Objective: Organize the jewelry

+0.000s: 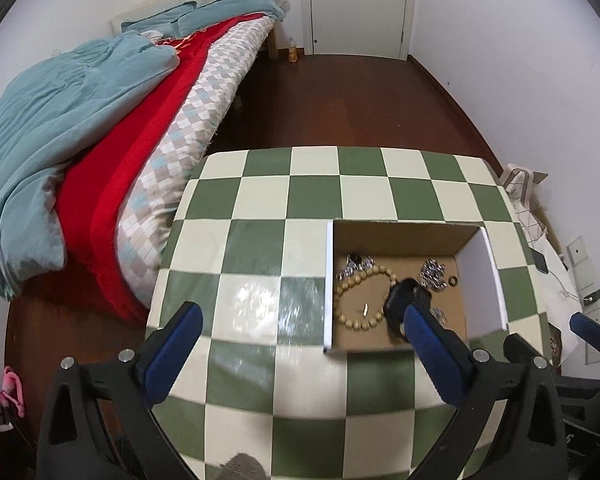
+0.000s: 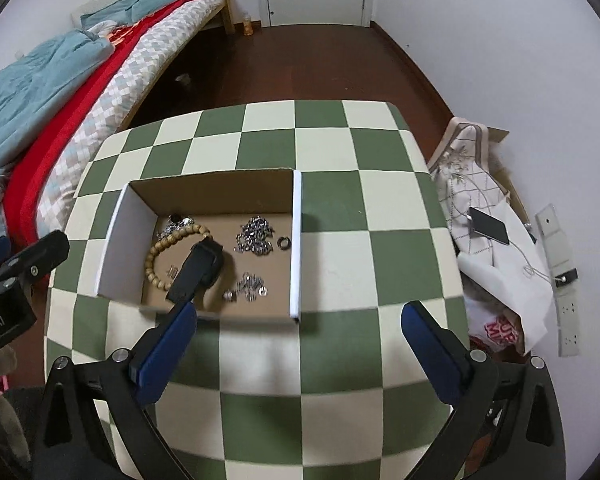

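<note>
The green-and-cream checkered bench (image 2: 340,208) carries a single open cardboard box (image 2: 216,186) with white side walls, and all the jewelry in view lies inside it. Nothing lies on the bare squares around the box.

The left claw (image 1: 300,344) hangs over the near part of the bench with its blue-padded fingers spread wide and nothing between them; the box sits just ahead of its right finger. The right claw (image 2: 298,338) is likewise wide open and empty, poised at the near edge of the box.

Inside the box, the largest piece is a black band (image 2: 198,270), perhaps a watch strap or bracelet, lying across the middle of the floor. A wooden bead bracelet (image 2: 156,256) loops on the left, touching or slightly under the band. Toward the far right is a heap of silver chain (image 2: 254,234), with a smaller silver cluster (image 2: 250,286) nearer the front. A second silver piece with a dark stone (image 2: 176,220) lies at the far left corner beside the beads. Smallest is a dark ring (image 2: 284,243) close to the right wall.

Judged from this, the collecting step looks finished or nearly so: both claws are free and everything is boxed. If sorting inside the box is wanted, the next move calls for a fine, steep pinch on the ring or the chains, as these lie flat on cardboard and the chains could snag one another.
</note>
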Demonstrator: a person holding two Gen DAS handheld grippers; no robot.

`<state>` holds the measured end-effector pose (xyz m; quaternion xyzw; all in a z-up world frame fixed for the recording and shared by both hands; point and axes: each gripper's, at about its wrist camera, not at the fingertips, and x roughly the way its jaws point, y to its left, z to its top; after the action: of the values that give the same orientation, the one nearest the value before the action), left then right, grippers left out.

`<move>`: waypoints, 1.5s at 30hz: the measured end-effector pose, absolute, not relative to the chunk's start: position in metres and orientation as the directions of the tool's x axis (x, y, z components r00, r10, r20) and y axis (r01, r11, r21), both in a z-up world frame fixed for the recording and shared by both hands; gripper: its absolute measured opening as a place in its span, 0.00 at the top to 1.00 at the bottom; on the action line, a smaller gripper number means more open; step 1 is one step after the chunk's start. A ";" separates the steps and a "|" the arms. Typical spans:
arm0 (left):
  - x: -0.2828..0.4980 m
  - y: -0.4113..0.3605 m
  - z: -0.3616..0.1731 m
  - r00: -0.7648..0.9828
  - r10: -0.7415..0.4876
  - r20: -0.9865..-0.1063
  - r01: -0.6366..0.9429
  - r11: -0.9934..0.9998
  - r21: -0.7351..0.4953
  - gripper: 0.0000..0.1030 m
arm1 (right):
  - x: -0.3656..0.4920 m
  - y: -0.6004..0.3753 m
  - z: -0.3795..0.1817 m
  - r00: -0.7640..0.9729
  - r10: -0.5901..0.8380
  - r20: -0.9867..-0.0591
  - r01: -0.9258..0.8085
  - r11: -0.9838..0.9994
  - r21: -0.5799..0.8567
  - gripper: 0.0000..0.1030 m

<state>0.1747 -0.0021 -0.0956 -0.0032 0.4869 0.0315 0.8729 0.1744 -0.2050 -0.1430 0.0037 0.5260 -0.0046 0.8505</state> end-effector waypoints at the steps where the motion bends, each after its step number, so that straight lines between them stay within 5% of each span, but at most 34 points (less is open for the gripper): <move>1: 0.170 -0.002 -0.092 0.528 0.049 -0.848 -0.058 0.998 0.022 0.00 | 0.167 -0.206 -0.136 0.456 -0.003 -0.890 0.013 1.000 0.003 0.00; 22: 0.027 0.012 0.027 0.685 0.019 -0.728 -0.047 0.999 -0.019 0.00 | 0.008 -0.200 0.016 0.652 -0.036 -0.757 0.026 0.999 -0.025 0.00; 45: -0.037 0.008 0.074 0.650 -0.013 -0.759 -0.040 0.998 -0.051 0.00 | -0.072 -0.196 0.081 0.671 -0.003 -0.742 0.005 1.000 0.001 0.00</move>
<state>-0.0369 0.0078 0.0735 -0.0315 0.4180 0.0076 0.9079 -0.0720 -0.1963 0.0810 0.0014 0.4056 -0.0022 0.9140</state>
